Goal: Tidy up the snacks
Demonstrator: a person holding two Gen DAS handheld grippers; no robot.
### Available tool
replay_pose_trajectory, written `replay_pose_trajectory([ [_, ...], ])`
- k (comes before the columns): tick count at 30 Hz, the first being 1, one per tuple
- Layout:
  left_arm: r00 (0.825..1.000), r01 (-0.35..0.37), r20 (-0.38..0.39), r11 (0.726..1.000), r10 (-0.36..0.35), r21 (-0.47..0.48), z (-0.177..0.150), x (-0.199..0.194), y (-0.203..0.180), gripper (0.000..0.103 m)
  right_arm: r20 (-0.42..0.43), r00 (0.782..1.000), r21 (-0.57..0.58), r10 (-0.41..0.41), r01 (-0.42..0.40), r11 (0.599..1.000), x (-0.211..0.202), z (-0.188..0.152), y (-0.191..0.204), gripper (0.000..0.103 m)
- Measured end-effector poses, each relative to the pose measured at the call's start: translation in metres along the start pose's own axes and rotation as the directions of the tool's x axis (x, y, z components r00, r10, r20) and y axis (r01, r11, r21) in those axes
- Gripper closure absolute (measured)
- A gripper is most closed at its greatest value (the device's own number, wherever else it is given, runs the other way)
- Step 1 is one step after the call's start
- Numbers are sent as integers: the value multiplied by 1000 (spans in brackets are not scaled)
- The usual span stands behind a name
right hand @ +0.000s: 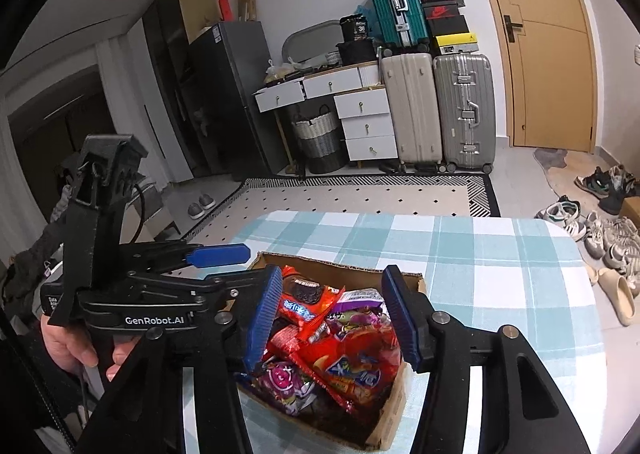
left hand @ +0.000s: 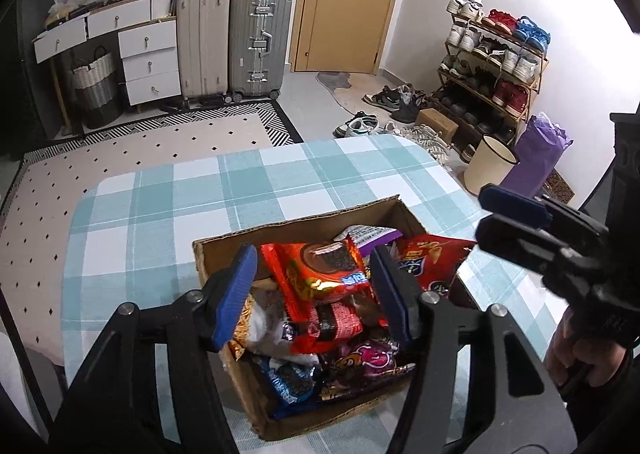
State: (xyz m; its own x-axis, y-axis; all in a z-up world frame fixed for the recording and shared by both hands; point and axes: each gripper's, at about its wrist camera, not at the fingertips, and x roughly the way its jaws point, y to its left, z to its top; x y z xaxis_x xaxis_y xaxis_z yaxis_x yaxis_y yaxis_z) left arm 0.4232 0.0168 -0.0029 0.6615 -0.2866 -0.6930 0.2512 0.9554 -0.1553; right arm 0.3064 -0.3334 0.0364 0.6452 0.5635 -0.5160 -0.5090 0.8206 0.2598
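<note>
The snack packets [left hand: 320, 274] lie heaped in an open cardboard box [left hand: 224, 250] on the checked tablecloth [left hand: 160, 206]. They look light, crinkly and slippery, so pinching a sealed edge seems safer than squeezing the puffed middle. The left gripper [left hand: 314, 294] hovers over the red cookie pack [left hand: 324, 266], jaws wide and empty; the right gripper [right hand: 332, 318] hangs spread over the same box, holding nothing
</note>
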Motion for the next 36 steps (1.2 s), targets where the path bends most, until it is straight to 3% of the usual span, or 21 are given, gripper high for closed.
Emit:
replay_pose_trajectory([
  [6,999,-27,34,1000,27,-2,-10,-25,-3,45,31,999,-1,-10,10,1000,-19,0,4,50],
  [15,986,-94,142,996,92,6,-28,-84,-19,24,98,995,-32,-21,24,999,-60,-11,25,48],
  [19,973,-137,187,991,136,-6,-40,-112,-28,20,154,988,-36,-29,35,999,-85,-24,33,33],
  [22,965,-162,206,987,162,-16,-52,-130,-34,15,178,984,-42,-29,37,998,-101,-34,39,30],
  [25,961,-168,217,985,170,-27,-66,-145,-39,12,203,978,-41,-49,58,997,-116,-48,44,17],
  [29,950,-192,244,981,195,-39,-86,-165,-43,1,231,971,-35,-55,65,997,-137,-67,49,17],
  [36,935,-209,280,976,220,-69,-123,-196,-43,1,262,962,-36,-78,91,995,-171,-104,53,10],
])
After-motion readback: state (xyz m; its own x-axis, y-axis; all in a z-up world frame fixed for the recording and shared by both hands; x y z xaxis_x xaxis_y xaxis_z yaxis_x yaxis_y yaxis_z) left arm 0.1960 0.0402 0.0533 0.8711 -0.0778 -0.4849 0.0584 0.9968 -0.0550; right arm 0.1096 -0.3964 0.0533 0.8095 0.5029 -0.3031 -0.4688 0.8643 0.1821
